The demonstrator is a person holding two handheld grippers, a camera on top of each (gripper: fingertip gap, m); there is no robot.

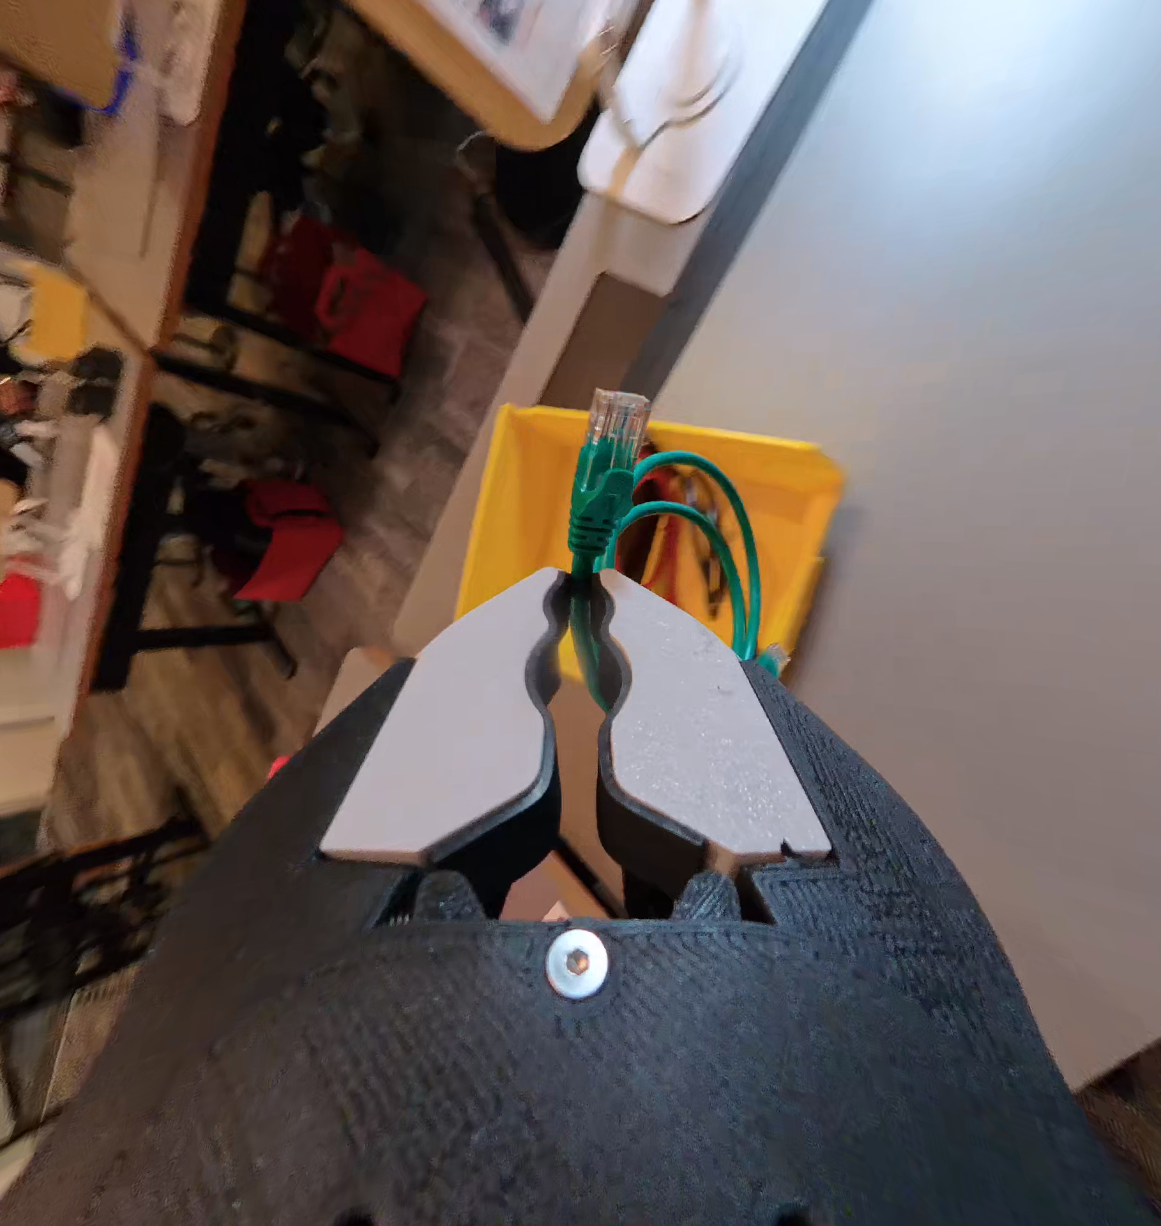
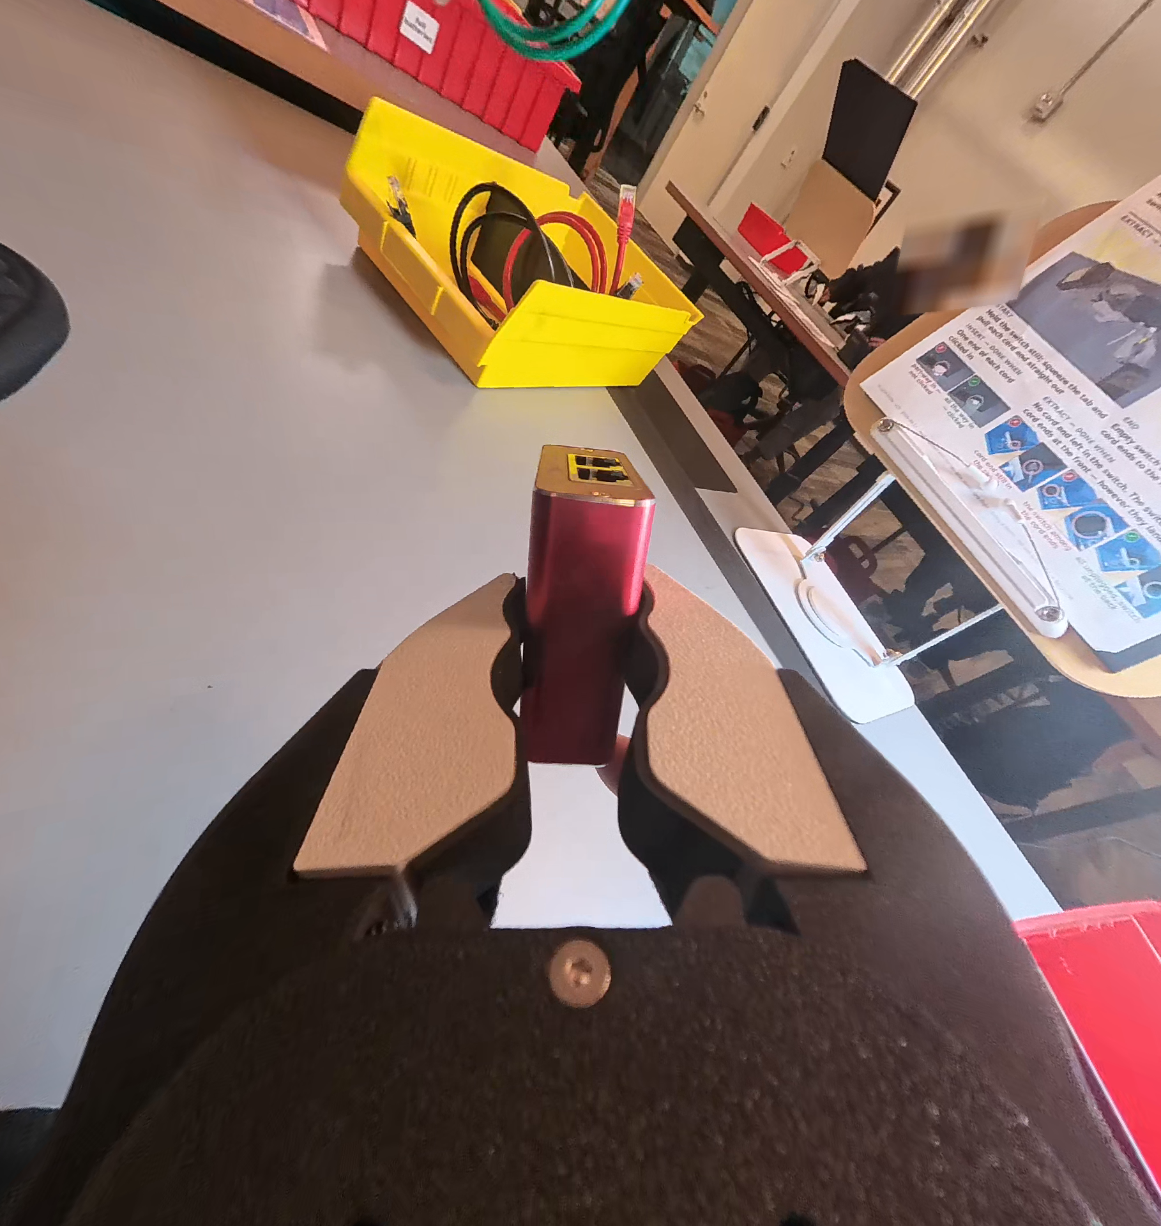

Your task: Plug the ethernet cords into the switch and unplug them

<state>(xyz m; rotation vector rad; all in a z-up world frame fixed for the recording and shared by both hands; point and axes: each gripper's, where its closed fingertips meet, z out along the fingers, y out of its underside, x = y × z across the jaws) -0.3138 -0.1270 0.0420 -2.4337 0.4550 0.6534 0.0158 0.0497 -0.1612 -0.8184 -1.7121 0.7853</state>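
A green ethernet cord (image 1: 594,524) with a clear plug is pinched in the left gripper (image 1: 581,584). A red metal switch (image 2: 584,597), ports up, is clamped upright in the right gripper (image 2: 581,597). At 12 o'clock on the grey table (image 2: 199,431) sits a yellow plastic bin (image 2: 564,338) of cords.

The switch (image 2: 588,623) has a smooth red metal shell with a satin sheen. The green cord (image 1: 730,531) looks rubbery, ending in a clear glossy plastic plug (image 1: 619,414). The yellow bin (image 2: 564,332) is shiny moulded plastic. The grey table (image 2: 199,464) is smooth and matt.
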